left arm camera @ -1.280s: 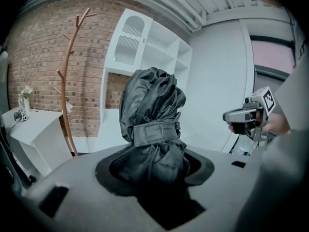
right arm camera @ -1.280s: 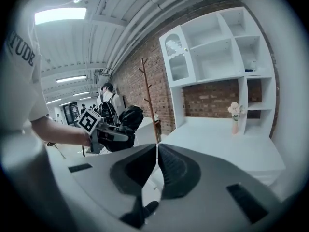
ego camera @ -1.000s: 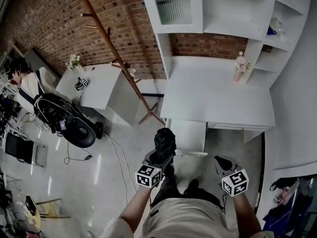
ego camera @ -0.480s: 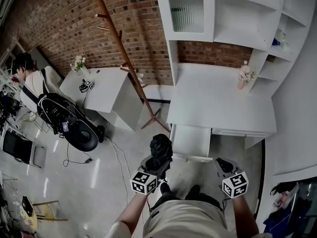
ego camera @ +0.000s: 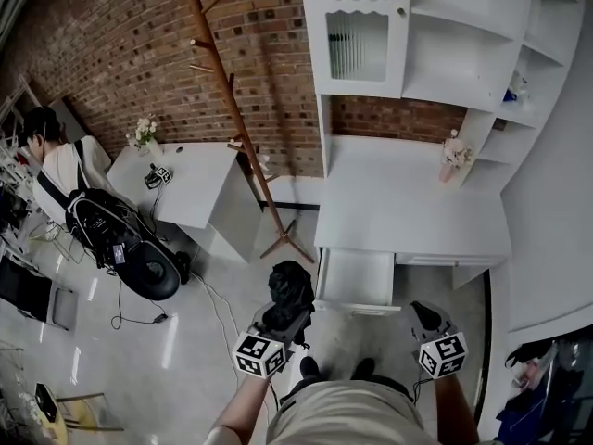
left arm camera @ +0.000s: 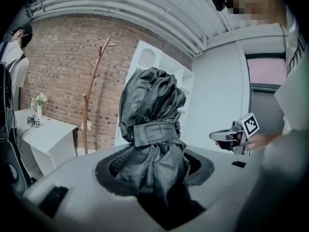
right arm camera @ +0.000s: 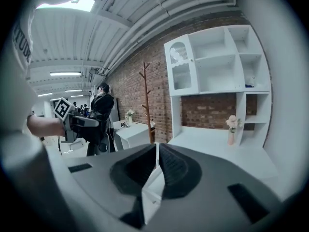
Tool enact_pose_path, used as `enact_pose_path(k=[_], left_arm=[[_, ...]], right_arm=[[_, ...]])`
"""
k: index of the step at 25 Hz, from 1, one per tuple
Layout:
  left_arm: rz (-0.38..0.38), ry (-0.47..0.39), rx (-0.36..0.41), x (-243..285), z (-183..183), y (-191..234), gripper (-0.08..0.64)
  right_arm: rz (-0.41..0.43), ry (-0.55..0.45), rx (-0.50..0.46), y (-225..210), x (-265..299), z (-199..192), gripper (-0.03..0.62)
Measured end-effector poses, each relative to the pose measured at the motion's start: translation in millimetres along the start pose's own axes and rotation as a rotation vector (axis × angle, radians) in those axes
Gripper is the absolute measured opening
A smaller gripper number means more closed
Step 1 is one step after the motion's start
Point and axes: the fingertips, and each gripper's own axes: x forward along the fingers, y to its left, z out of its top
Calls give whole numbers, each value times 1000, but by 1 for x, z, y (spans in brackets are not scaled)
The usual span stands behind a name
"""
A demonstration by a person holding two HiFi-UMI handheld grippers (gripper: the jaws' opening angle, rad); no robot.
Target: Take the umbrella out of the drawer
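Note:
A folded black umbrella (ego camera: 289, 286), bound by a strap, stands up from my left gripper (ego camera: 281, 311), whose jaws are shut on its lower part. In the left gripper view the umbrella (left arm camera: 152, 105) fills the middle, between the pads of the left gripper (left arm camera: 154, 161). It hangs over the floor, just left of the open white drawer (ego camera: 357, 281) under the desk (ego camera: 408, 207). My right gripper (ego camera: 422, 315) is in front of the desk's right half and holds nothing. Its pads (right arm camera: 169, 166) nearly meet, and the right gripper (right arm camera: 158, 151) points at the desk.
A wooden coat rack (ego camera: 236, 128) leans by the brick wall, left of the desk. A small white table (ego camera: 185, 188), a black bag (ego camera: 120, 239) and a seated person (ego camera: 51, 156) are further left. White shelves (ego camera: 445, 54) and a flower vase (ego camera: 451, 156) are above the desk.
My left gripper has carried the umbrella to the left and up, away from the drawer front. The right gripper has lifted a little. The drawer stays open.

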Motion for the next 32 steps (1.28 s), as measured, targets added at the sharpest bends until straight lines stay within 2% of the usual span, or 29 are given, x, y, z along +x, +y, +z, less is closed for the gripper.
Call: enact_pose_path(k=[5, 14, 19, 24, 32], left_arm=[[15, -44, 10, -12, 17, 14, 233], [53, -82, 18, -23, 31, 34, 233], [82, -110, 49, -31, 42, 40, 233], [104, -120, 76, -33, 47, 44, 233], [107, -134, 70, -32, 49, 44, 233]], right_arm=[[-38, -40, -33, -3, -3, 15, 32], [-96, -98, -35, -15, -12, 37, 32], [-124, -123, -35, -24, -19, 45, 32], [-122, -134, -40, -23, -20, 48, 31], [-113, -167, -35, -21, -23, 53, 31]])
